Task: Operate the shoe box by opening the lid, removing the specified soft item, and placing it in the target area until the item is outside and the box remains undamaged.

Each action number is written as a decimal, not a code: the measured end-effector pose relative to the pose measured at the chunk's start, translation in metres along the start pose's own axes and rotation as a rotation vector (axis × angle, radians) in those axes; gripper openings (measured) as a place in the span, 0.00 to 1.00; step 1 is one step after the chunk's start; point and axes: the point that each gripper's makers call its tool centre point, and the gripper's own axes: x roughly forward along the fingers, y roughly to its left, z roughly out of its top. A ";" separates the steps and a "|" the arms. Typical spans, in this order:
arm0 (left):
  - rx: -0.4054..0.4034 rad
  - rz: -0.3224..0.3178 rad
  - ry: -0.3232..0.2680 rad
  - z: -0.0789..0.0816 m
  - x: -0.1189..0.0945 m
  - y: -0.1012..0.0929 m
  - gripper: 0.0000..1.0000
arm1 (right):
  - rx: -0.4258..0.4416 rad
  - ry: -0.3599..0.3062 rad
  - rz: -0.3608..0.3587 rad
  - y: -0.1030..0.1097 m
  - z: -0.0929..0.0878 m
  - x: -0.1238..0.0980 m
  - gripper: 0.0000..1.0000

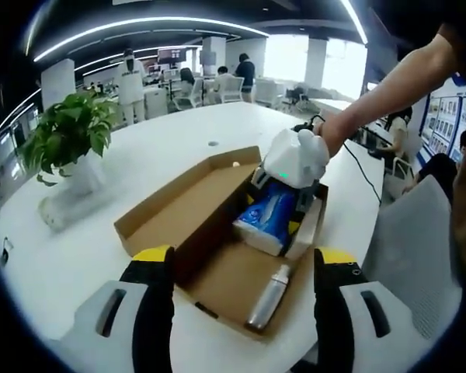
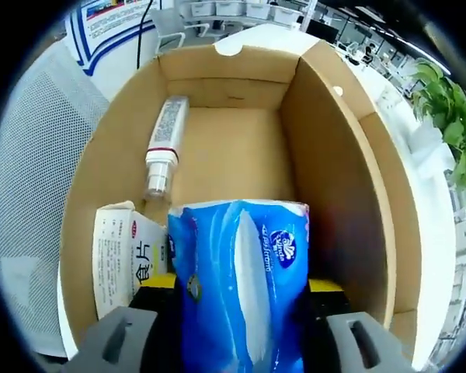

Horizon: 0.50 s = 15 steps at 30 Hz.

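Observation:
An open cardboard shoe box (image 1: 217,280) lies on the white table, its lid (image 1: 179,198) folded back to the left. My right gripper (image 1: 273,210) reaches down into it, shut on a blue soft tissue pack (image 1: 264,223). In the right gripper view the tissue pack (image 2: 241,272) sits between the jaws of the right gripper (image 2: 241,286), just above the box floor (image 2: 233,155). My left gripper (image 1: 242,260) hovers open over the near end of the box, holding nothing.
A silver-white bottle (image 1: 268,299) (image 2: 165,144) lies along one box wall. A small white printed carton (image 2: 123,260) stands beside the tissue pack. A potted plant (image 1: 70,136) stands at the table's left. A grey mesh chair (image 1: 419,249) is at the right; a person's arm (image 1: 388,93) holds the right gripper.

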 end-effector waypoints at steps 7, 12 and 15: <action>0.004 0.008 -0.004 0.000 -0.005 0.002 0.73 | 0.015 -0.029 -0.010 0.003 0.004 -0.011 0.47; 0.004 0.013 -0.012 0.003 -0.008 0.003 0.73 | 0.037 -0.054 -0.028 0.001 0.012 -0.019 0.47; 0.006 0.017 -0.015 0.005 -0.011 0.001 0.73 | 0.046 -0.068 -0.039 0.000 0.017 -0.025 0.47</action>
